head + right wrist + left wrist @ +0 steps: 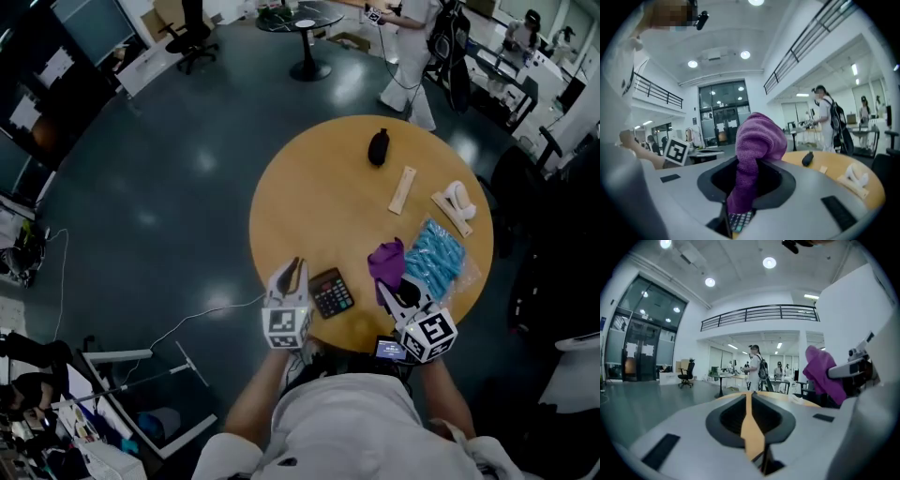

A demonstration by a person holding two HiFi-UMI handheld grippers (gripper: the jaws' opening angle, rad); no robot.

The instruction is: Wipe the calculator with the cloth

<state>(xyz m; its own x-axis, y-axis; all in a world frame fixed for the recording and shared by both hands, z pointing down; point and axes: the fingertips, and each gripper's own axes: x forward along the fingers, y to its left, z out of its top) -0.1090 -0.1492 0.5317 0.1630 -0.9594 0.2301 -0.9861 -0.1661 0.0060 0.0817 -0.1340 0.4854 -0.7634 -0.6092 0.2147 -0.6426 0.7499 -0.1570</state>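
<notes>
Okay, status: round table (pixel 309 197), smooth light wood top, on a dark glossy floor.

Calculator (pixel 331 292): flat black rectangle with a grid of keys, lying face up at the table's near edge, turned askew to it. Nothing is touching it.

Left gripper (pixel 295 269): grey plastic body with a marker cube at the back, held over the near edge just left of the calculator. In the left gripper view the jaws stand a narrow slit apart. Only tabletop shows through the gap and nothing is between them.

Right gripper (pixel 388 289): over the near edge, right of the calculator. Its jaws are clamped on the cloth (pixel 387 262), a purple, soft, nubby knit. The cloth is bunched into a rounded lump that stands up past the jaw tips. In the right gripper view calculator keys show through the gap under the cloth. Cloth and calculator are apart.

Other things on the table:
- blue bag (pixel 436 255), crinkly clear plastic with a bumpy blue fill, at the right edge just beside the cloth
- flat pale wooden strip (pixel 403 189), mid-table toward the right
- white curved piece (pixel 459 199) near the right edge, on or against a second wooden strip; can't tell which
- black oval lump (pixel 378 147), matte, toward the far edge

Background is an open hall with desks, chairs and people standing.
</notes>
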